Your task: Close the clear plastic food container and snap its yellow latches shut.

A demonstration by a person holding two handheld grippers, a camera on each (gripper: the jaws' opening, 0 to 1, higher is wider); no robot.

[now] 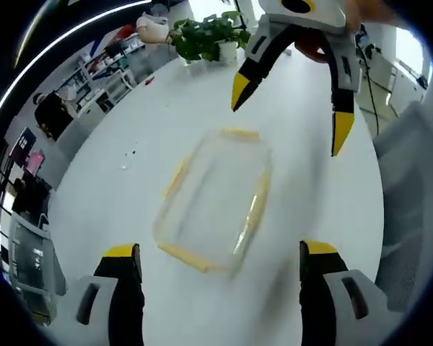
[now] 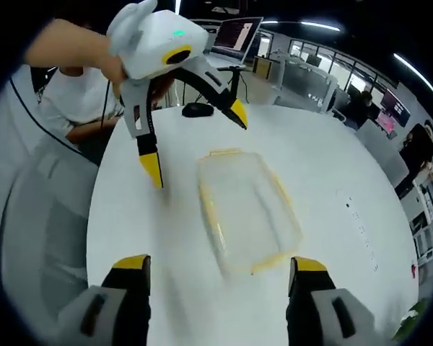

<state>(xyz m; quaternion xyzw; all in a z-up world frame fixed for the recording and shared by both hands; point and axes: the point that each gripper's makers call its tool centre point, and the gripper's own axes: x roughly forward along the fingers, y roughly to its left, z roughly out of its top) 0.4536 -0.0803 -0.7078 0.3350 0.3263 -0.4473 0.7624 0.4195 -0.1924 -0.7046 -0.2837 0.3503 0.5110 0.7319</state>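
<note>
Container [image 1: 215, 202] on the white table [image 1: 130, 209], both grippers wide open above it and holding nothing

Left gripper [image 1: 220, 259] hangs with jaws spread to either side of the container's near end, gripping nothing; in its view the right gripper [image 1: 289, 112] hovers over the far end, jaws equally wide and empty. The right gripper view mirrors this: its own jaws straddle the near end of the container [image 2: 247, 213], with the left gripper [image 2: 195, 144] poised beyond. Approaching from opposite ends likely lets each one press a latch. The lid seems to sit on already, yellow latches [image 1: 256, 205] lying along the edges, though blur hides whether any are snapped. Beyond stand a plant [image 1: 206, 36], a mouse [image 2: 197, 109], a laptop [image 2: 236, 36] and a chair [image 2: 36, 231]
</note>
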